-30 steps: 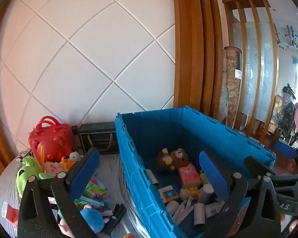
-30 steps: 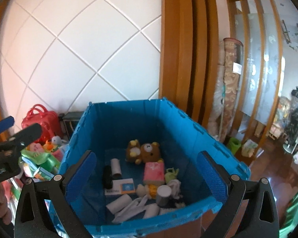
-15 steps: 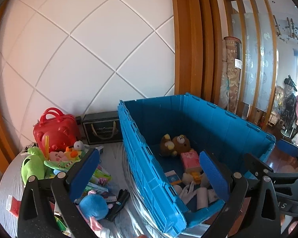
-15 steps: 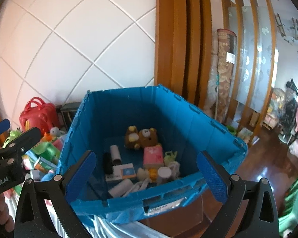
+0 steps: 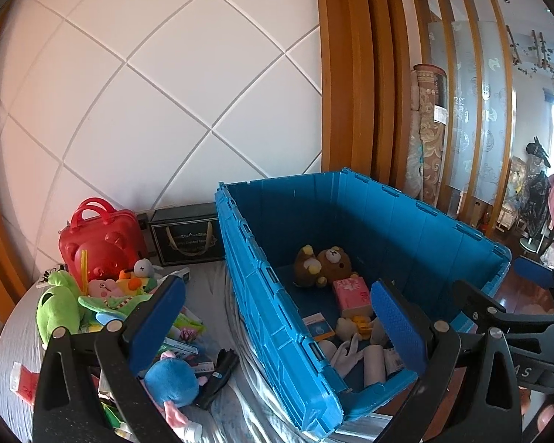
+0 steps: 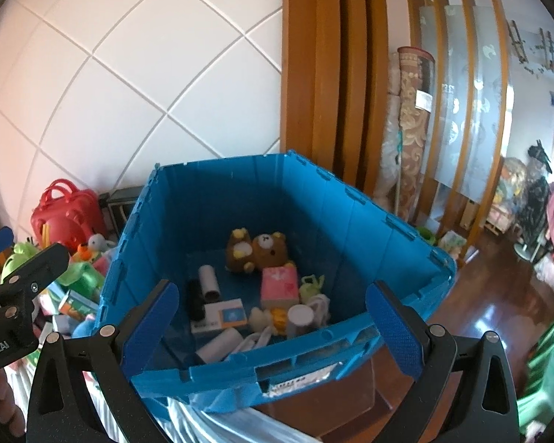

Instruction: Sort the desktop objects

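Note:
A big blue crate stands on the table and holds a brown bear plush, a pink box, paper rolls and small cartons. Left of the crate lies a heap of toys: a green frog plush, a blue plush, a red bear case. My left gripper hangs open above the crate's left wall, holding nothing. My right gripper is open and empty, above the crate's near wall.
A dark box with cloth handles stands against the white tiled wall behind the toys. A black item lies beside the crate. The table's grey cloth shows between heap and crate. Wooden floor lies off to the right.
Both grippers have pulled back and risen from the crate, so more of the table, toy heap and crate front shows. Jaws stayed open throughout.

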`<state>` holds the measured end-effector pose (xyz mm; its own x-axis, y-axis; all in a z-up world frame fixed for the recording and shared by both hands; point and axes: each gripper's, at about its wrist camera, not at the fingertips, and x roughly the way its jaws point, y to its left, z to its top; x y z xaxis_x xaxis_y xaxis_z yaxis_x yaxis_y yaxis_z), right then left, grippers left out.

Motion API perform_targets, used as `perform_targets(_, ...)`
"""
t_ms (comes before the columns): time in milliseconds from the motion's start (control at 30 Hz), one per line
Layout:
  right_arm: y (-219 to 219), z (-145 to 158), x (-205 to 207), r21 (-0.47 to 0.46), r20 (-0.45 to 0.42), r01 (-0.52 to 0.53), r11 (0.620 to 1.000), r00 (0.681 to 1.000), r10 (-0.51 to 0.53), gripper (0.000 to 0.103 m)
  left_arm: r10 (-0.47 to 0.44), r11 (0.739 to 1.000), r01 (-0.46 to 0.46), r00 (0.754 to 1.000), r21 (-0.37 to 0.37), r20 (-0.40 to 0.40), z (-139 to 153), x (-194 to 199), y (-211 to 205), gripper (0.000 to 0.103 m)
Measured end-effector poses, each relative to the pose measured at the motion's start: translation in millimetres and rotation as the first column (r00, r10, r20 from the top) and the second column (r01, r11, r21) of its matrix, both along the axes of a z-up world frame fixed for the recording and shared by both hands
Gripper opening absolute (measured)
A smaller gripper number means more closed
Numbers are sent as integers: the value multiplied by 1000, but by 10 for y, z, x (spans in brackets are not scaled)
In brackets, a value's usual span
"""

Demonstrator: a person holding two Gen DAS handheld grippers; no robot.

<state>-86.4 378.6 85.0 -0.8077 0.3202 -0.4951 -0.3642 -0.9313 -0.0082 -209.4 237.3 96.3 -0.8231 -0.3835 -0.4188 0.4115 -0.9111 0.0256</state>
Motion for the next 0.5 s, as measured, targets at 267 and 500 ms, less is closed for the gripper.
perform_targets(267,6,-17,-86,1,13,-5,1000,1000,5,103,0,1000,0,1000,4,8,-4,-47,-3,102)
perform_targets(500,17,-26,-114,3,18,-4,1000,1000,4,103,-7,1000,6,1000,14,12,-18,-67,-31,102)
